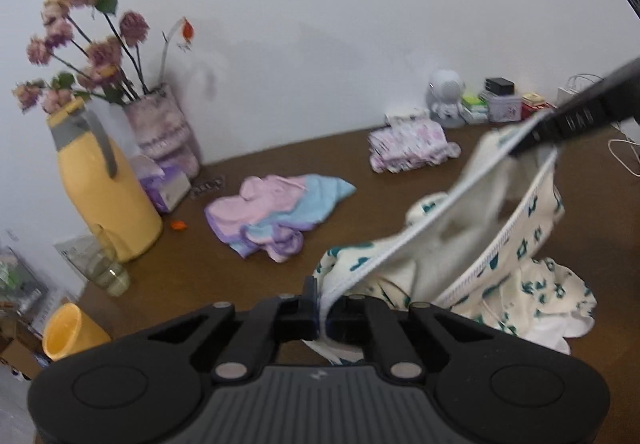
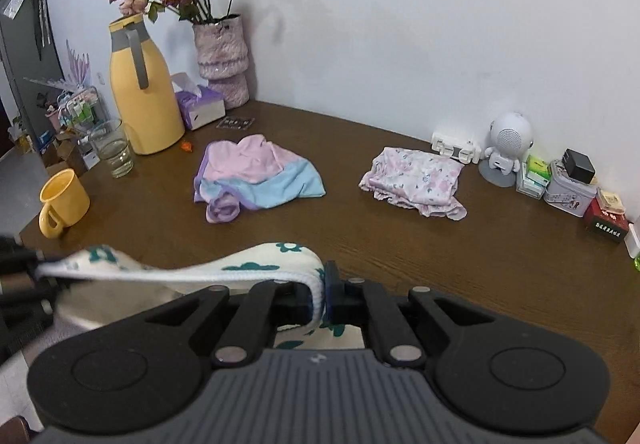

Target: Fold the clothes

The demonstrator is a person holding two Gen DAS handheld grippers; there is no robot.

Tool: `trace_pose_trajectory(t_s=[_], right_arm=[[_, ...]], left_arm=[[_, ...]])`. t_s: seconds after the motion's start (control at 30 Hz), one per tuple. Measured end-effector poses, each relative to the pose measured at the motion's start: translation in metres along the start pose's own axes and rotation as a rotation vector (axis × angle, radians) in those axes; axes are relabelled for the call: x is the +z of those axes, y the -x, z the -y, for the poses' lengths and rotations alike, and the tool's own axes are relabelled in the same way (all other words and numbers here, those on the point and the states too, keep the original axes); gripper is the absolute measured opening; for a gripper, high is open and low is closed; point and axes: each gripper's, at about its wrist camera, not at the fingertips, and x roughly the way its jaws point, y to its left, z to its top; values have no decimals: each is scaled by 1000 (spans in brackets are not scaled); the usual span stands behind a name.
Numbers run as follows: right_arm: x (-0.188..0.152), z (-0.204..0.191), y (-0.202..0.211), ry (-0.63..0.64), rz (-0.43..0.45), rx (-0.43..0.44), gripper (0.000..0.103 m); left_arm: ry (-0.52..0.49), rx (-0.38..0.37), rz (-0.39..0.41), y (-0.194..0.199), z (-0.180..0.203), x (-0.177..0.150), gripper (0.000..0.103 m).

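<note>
A cream garment (image 1: pixel 460 236) printed with teal shapes hangs over the brown table (image 1: pixel 200 276), stretched by its white ribbed waistband. My left gripper (image 1: pixel 322 308) is shut on one end of that band. At the upper right of the left wrist view, my right gripper (image 1: pixel 520 147) is shut on the other end. In the right wrist view the right gripper (image 2: pixel 320 304) pinches the band of the cream garment (image 2: pixel 248 264), and the left gripper (image 2: pixel 38 268) holds it at the left edge. A crumpled pink and blue garment (image 2: pixel 256 175) and a folded floral garment (image 2: pixel 416 179) lie farther back.
Along the left stand a yellow jug (image 2: pixel 140 91), a glass (image 2: pixel 114 149), a yellow mug (image 2: pixel 62 199), a tissue box (image 2: pixel 200 105) and a vase of dried flowers (image 2: pixel 222 55). A white robot figure (image 2: pixel 506 147) and small tins (image 2: pixel 568 187) line the wall at the right.
</note>
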Motion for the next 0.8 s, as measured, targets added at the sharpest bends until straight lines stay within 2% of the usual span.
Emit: trace_pose_trajectory(t_s=[0.17,0.3,0.4,0.47,0.53,0.63,0.7,0.77,0.8], right_arm=[[-3,-8,1,50,-10,-12,5],[-2,-8,3,60,-6,-27,6],[9,-5,11,50,31,-47,6],[22,-3,21,39,70,-61,6],[45,-2,45,33,138,-78,6],[89,-2,104,29,295,-109,6],[117,-3,158,25,435,-126,6],[137,-5,211,28,577,-133,10],[143,-6,234,35,634,-140,15]], left_arm=[[10,17,4,-2,-4,7,3],[-25,51,22,-2,-2,11,3],[-31,101,62,2,-6,27,3],[-21,136,123,13,-13,50,3],[-17,189,205,33,-20,80,3],[-11,264,365,83,-29,130,2],[-6,323,489,124,-33,164,2],[22,378,616,169,-36,189,2],[32,391,654,185,-36,196,2]])
